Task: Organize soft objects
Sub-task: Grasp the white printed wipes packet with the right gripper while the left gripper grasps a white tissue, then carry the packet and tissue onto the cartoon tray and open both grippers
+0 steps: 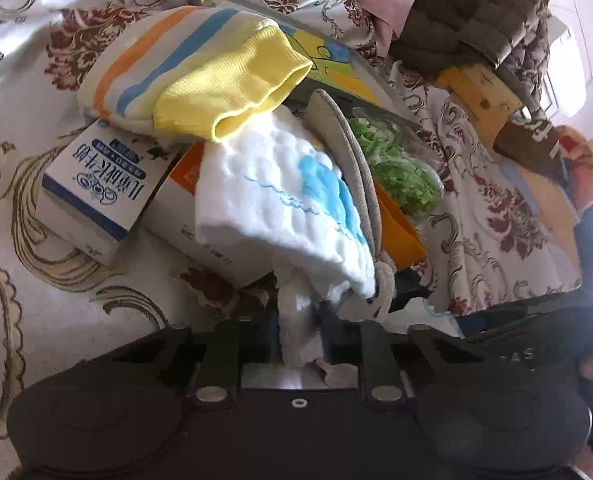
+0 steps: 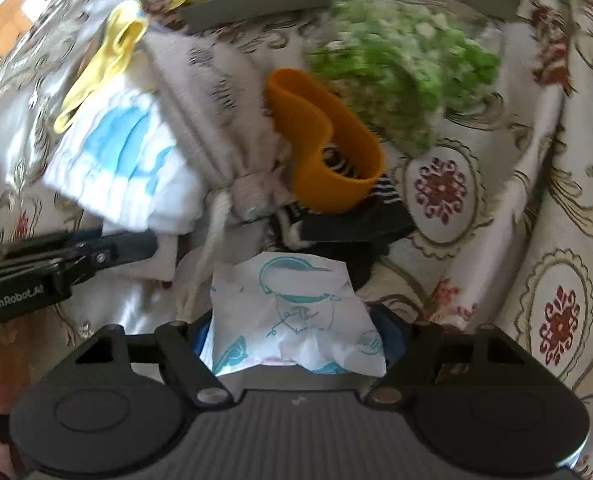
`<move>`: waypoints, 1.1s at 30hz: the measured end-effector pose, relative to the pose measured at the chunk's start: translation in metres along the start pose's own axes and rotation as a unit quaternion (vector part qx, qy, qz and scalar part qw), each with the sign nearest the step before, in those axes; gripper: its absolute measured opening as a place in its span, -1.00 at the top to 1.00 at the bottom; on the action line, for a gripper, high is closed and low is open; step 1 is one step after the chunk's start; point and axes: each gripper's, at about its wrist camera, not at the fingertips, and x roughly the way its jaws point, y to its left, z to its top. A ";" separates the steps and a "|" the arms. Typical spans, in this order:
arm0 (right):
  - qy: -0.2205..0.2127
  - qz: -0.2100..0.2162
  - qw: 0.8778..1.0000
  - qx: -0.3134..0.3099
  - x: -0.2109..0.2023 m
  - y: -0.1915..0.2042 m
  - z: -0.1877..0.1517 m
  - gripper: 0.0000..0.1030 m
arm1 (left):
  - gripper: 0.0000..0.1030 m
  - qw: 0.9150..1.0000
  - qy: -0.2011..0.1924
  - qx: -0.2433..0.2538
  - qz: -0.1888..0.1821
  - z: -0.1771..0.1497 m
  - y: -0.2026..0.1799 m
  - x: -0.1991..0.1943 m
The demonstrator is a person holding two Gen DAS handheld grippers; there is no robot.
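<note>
The left tongs (image 1: 302, 332) are clenched on a bunched corner of the white quilted cloth with the blue print (image 1: 280, 208), the fabric squeezed into a narrow wad between the pads while the rest of it sags forward over the pile. The right tongs (image 2: 296, 344) stand fairly wide around a thin white printed cloth (image 2: 292, 312) that lies crumpled between them; whether the pads press on it I cannot tell, so that hold may be none at all. The main risk sits with the left grip: it has only a corner, and the cloth lies against a grey drawstring pouch (image 2: 212, 120) whose cord (image 2: 212, 248) trails just beside the clenched part, so a lift could snag the cord and drag the pouch. An orange band (image 2: 328, 148) and a clear bag of chopped greens (image 2: 400, 60) lie beyond it, touching the heap, and could be tugged along. Farther out in the left view, yellow (image 1: 232, 88) and striped (image 1: 152, 68) cloths rest on cartons (image 1: 96, 192) on the patterned tabletop (image 1: 36, 292) and may slide.
</note>
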 end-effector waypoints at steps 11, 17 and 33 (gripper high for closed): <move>-0.036 0.013 0.999 -0.009 -0.006 0.007 -0.006 -0.43 | 0.78 1.000 -0.005 -0.022 -0.004 -0.015 -0.007 -0.026; -0.102 0.038 0.994 -0.008 -0.033 0.007 -0.015 -0.43 | 0.79 0.996 0.008 -0.080 -0.039 -0.025 0.000 -0.059; -0.227 0.084 0.970 -0.005 -0.072 0.004 -0.024 -0.44 | 0.79 0.987 -0.023 -0.086 -0.131 -0.011 -0.025 -0.102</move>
